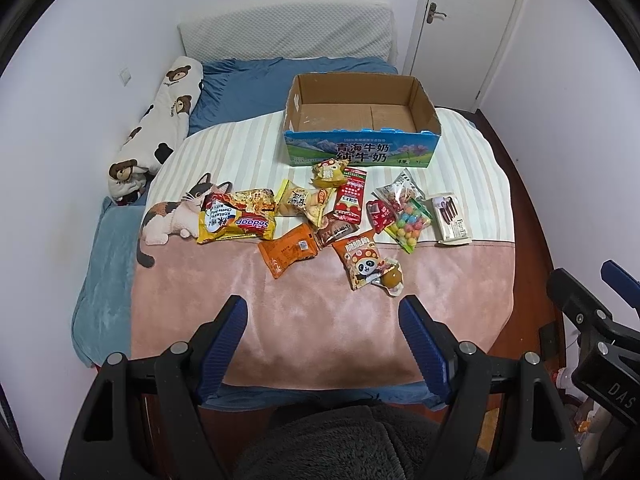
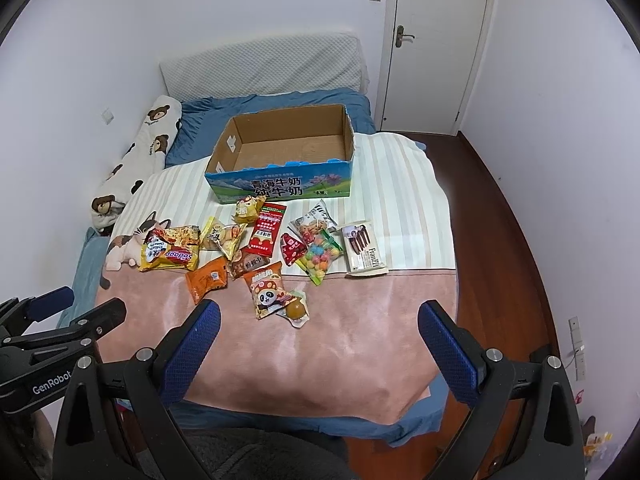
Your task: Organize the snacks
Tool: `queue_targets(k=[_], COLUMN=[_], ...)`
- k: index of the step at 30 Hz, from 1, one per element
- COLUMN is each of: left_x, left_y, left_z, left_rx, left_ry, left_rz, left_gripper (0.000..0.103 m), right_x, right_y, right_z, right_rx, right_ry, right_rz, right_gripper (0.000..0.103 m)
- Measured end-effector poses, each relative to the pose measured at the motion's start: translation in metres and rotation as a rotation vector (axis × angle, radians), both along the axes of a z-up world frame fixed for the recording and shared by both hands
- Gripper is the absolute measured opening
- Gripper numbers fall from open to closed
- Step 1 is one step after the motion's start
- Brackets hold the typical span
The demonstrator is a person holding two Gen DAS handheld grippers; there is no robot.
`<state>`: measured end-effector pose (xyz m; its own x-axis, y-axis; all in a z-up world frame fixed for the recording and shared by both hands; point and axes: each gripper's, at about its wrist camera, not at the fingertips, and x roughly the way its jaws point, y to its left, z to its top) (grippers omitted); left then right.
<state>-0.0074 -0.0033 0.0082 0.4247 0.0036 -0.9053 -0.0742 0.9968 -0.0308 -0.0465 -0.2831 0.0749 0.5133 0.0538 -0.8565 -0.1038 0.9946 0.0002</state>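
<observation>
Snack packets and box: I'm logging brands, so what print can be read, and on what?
"青海牛奶 纯牛奶": cardboard box.
"Sedaap", upside down: yellow noodle packet.
"Franzzi": white biscuit packet.
"GenRobot": left gripper body.
"DAS", partly cut off: right gripper body.
Other packets' print: too small or blurred.

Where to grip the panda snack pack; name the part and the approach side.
Grip the panda snack pack across its two long side edges, coming from above. It lies flat on the pink blanket; a round wrapped sweet overlaps its lower right corner, so stay at mid-pack.
</observation>
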Motion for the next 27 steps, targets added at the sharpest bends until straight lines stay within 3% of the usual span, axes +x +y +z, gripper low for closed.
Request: queue_targets(k=[27], left_x=[0.0077], left_y=[-0.0003], left_z=[-0.0004], left_rx=[0.005], left_ry=[-0.011], left_rz=[-0.014], left_gripper=[0.077], right_x=[0.0023], right_y=[0.0027], right_z=[0.0029], right_rx=[0.001], right_ry=[-0.011], right_rz=[-0.01], right_gripper=[0.101])
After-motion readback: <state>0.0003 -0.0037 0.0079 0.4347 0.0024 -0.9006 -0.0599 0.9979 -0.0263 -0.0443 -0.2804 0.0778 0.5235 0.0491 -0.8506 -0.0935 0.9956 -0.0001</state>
